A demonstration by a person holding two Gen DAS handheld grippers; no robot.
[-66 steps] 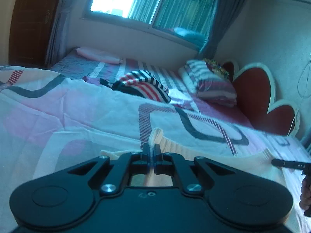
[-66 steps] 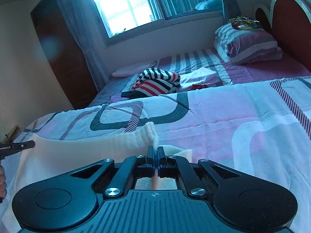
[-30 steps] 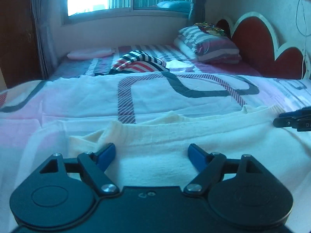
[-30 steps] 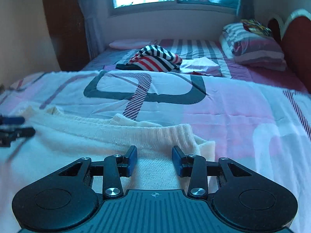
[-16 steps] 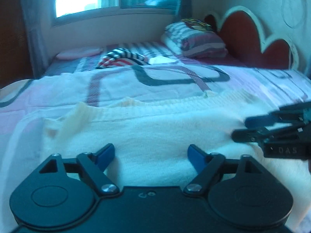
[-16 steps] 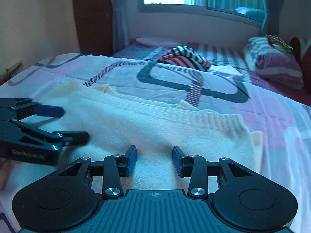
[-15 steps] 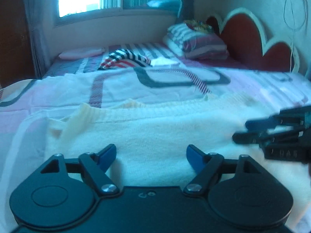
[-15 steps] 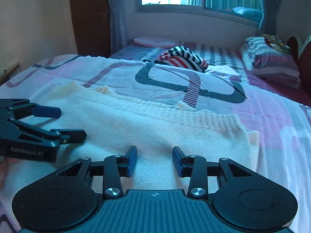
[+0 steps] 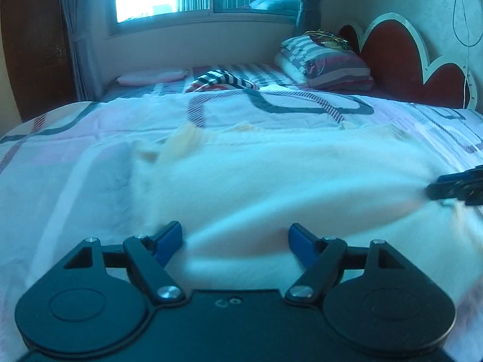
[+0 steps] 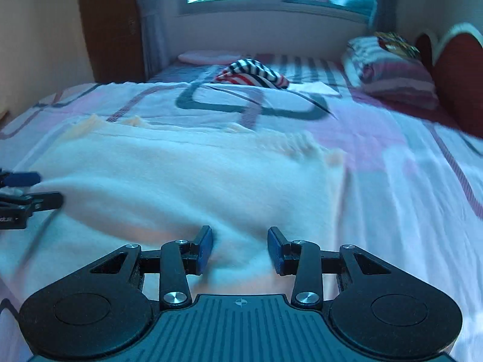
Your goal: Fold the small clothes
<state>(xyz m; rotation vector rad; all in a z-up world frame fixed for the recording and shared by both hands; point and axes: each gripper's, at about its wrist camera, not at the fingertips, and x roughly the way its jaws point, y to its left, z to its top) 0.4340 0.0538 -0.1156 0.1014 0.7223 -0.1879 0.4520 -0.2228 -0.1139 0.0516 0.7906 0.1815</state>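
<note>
A cream knitted garment (image 9: 271,181) lies spread flat on the patterned bedspread, its ribbed edge on the far side. It also shows in the right wrist view (image 10: 181,175). My left gripper (image 9: 235,239) is open and empty, low over the garment's near left part. My right gripper (image 10: 240,249) is open and empty, low over the garment's near right part. Each gripper shows at the edge of the other's view: the right one (image 9: 459,185) and the left one (image 10: 21,196).
A pink, white and grey bedspread (image 10: 407,181) covers the bed. A striped red, white and dark garment (image 10: 253,75) and a folded white piece (image 10: 317,87) lie farther back. Striped pillows (image 9: 326,63) rest by the red headboard (image 9: 401,63). A window and a wooden door stand beyond.
Both grippers let go of the cream garment, which now lies flat. They then drew back toward the garment's near edge, staying open.
</note>
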